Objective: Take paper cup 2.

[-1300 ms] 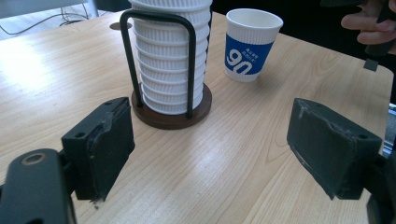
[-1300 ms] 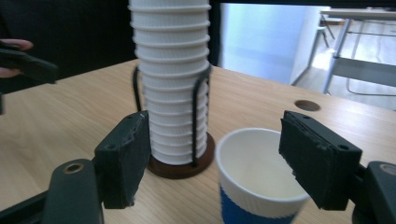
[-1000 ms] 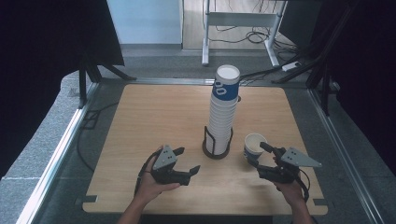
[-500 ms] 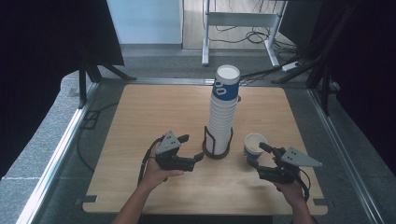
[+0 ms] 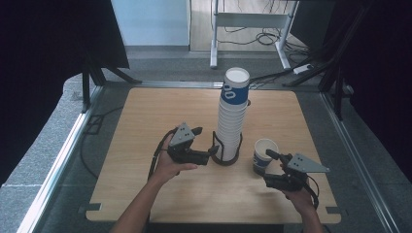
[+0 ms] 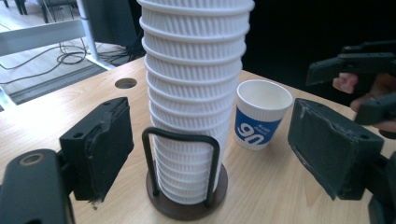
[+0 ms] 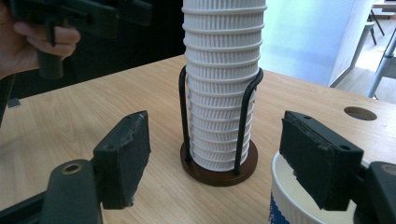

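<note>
One blue-and-white paper cup (image 5: 265, 154) already out, right of tall white ribbed cup stack (image 5: 231, 116) in black wire holder (image 5: 224, 156), the rest left to pull; left gripper (image 5: 205, 141) empty, jaws just opened wider near the stack; right gripper (image 5: 268, 167) open, empty, beside the cup.

One tall stack of ribbed white paper cups (image 5: 229, 126), too many to count exactly. One wire cup holder (image 5: 224, 158). One loose blue-and-white paper cup (image 5: 264, 155). Two handheld grippers, left (image 5: 206, 151) and right (image 5: 270, 156). One wooden table (image 5: 145, 121).

Light wooden table (image 5: 145, 131), round hole near a far corner. Centre: dark round holder (image 5: 226, 158) bearing a tall stack of cups (image 5: 230, 121). Right, nearer: single blue-and-white cup (image 5: 264, 155) standing upright.
</note>
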A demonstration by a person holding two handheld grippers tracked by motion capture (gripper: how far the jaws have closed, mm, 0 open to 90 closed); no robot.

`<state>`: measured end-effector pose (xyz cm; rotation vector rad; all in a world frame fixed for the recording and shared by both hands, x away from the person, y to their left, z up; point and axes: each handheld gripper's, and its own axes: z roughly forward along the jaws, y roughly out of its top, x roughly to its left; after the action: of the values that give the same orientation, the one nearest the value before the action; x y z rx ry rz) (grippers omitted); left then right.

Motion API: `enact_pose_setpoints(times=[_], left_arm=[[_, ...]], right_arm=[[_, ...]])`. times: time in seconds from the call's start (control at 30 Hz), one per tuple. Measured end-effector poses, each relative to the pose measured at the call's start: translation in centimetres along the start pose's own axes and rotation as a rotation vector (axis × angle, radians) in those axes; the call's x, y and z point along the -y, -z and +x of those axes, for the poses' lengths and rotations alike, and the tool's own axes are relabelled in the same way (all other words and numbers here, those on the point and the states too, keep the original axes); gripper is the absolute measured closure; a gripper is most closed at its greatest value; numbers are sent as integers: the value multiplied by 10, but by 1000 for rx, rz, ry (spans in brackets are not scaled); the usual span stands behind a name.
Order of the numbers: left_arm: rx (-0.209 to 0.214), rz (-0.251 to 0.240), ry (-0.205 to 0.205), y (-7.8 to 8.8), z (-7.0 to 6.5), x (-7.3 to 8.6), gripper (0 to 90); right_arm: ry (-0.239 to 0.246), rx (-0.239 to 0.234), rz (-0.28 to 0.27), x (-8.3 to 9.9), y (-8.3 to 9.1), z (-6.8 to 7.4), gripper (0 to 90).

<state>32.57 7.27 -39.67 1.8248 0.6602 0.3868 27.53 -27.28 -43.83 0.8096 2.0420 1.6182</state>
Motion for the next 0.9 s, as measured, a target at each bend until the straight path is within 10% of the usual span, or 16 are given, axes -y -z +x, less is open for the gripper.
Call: enact_pose_setpoints(times=[0.9], left_arm=[[44, 19, -13, -66, 17, -36, 85]], right_arm=[[16, -21, 14, 2, -5, 3, 242]])
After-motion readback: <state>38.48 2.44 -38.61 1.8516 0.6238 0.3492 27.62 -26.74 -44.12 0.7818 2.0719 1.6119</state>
